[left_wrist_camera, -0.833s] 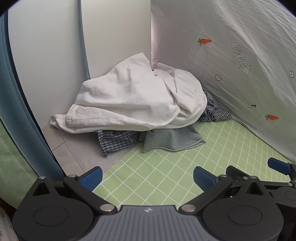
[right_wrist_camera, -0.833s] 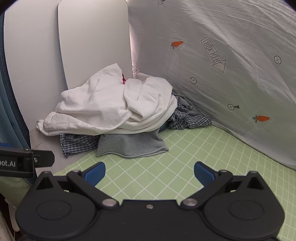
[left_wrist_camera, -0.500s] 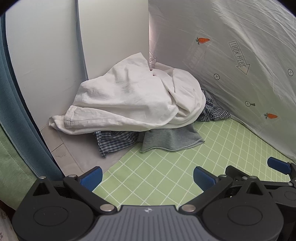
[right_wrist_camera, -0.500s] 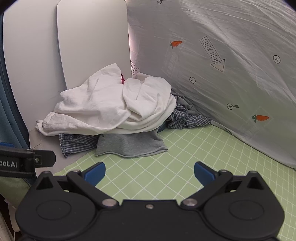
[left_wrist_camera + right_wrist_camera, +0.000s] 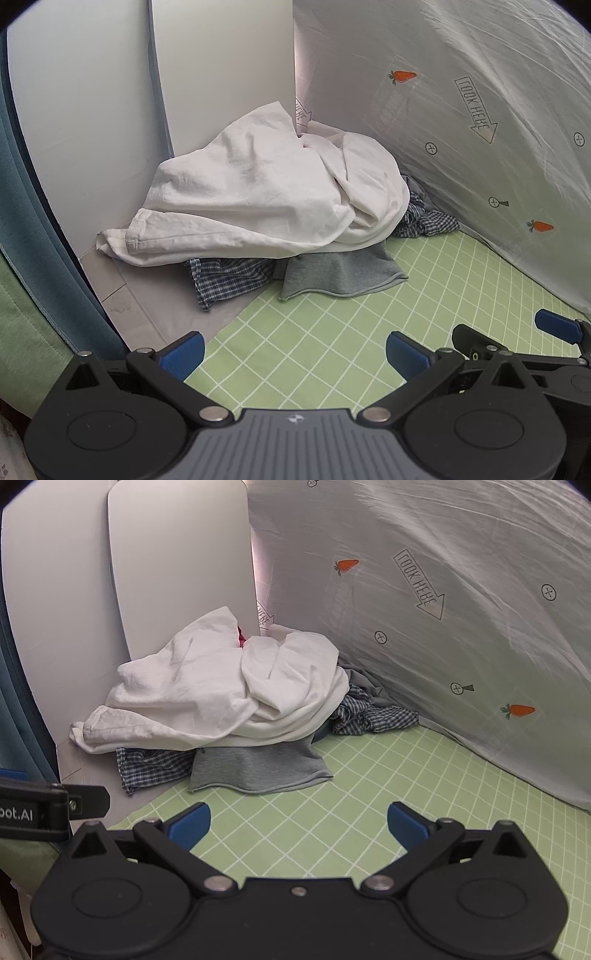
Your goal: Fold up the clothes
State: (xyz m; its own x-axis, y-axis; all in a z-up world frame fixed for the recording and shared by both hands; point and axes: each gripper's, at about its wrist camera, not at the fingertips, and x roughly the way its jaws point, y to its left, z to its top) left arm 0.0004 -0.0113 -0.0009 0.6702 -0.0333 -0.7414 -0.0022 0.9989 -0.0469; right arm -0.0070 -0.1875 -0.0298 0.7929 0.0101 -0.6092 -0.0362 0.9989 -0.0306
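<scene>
Left tongs [image 5: 293, 352]: spread wide apart, nothing between the blue pads, held low over the green checked cloth [image 5: 332, 339], well short of the clothes.
Right tongs [image 5: 298, 823]: also wide apart and holding nothing, over the same green cloth; they show at the right edge of the left view, just beside the left pair.
Clothes pile [image 5: 266, 206]: heaped in the far corner, pushed up against the white panels [image 5: 221, 66] and the printed sheet [image 5: 480, 110].
White garment [image 5: 221, 686]: crumpled on top of the pile, draped over everything else, one hem trailing out to the left.
Grey garment [image 5: 258, 768]: under the white one, its front edge lying flat out onto the green cloth.
Checked shirt [image 5: 151, 768]: blue and white, under the white garment, poking out at the left front and again at the right by the sheet.
Something pink: a small patch shows in a gap at the top of the pile; I cannot tell what it is.
Blue curtain [image 5: 33, 221]: hangs at the left edge.
</scene>
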